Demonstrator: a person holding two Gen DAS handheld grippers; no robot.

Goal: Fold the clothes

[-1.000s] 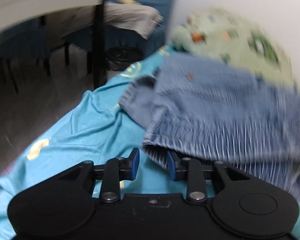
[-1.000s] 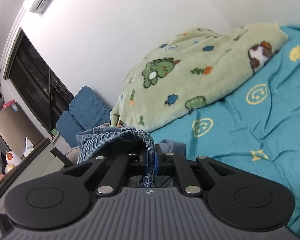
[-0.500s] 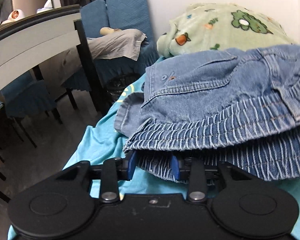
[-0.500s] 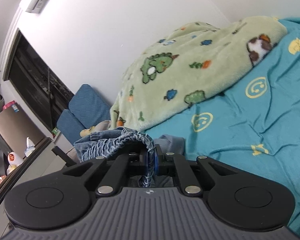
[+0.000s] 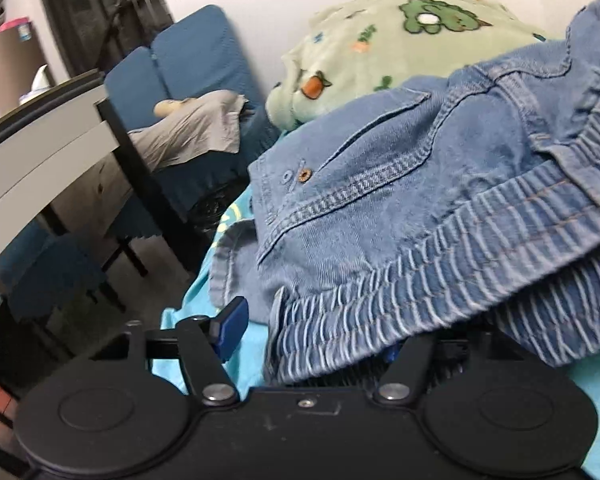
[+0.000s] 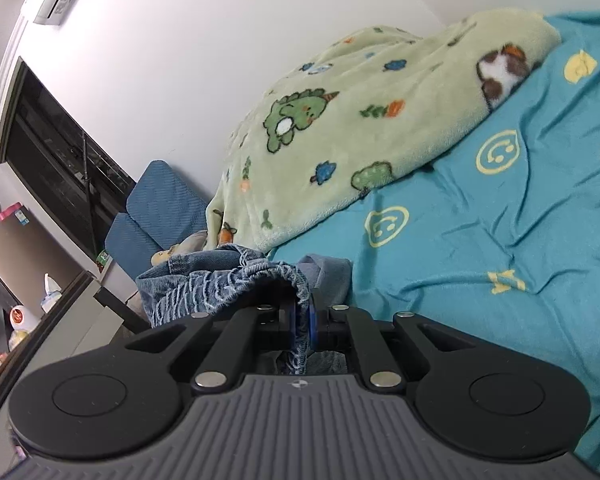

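Observation:
A blue denim garment (image 5: pixel 380 200) with a gathered elastic waistband lies on the teal bed sheet (image 5: pixel 252 364). My left gripper (image 5: pixel 312 336) sits low at its near edge and its jaws are opening. The left blue pad (image 5: pixel 232 330) stands free of the cloth, while the waistband droops between the jaws and hides the right pad. In the right wrist view my right gripper (image 6: pixel 304 320) is shut on a fold of the denim garment's (image 6: pixel 204 284) waistband, which arches up out of the jaws.
A green cartoon-print blanket (image 6: pixel 340 128) is heaped against the wall at the far side of the teal sheet (image 6: pixel 460 260). Off the bed's edge stand a grey table (image 5: pixel 40 140) and a blue chair (image 5: pixel 192 60) with a grey cloth (image 5: pixel 188 132).
The left jaws have spread apart and let go of the waistband, and the left gripper has rolled and sunk closer to the bed. The right gripper keeps its grip in place.

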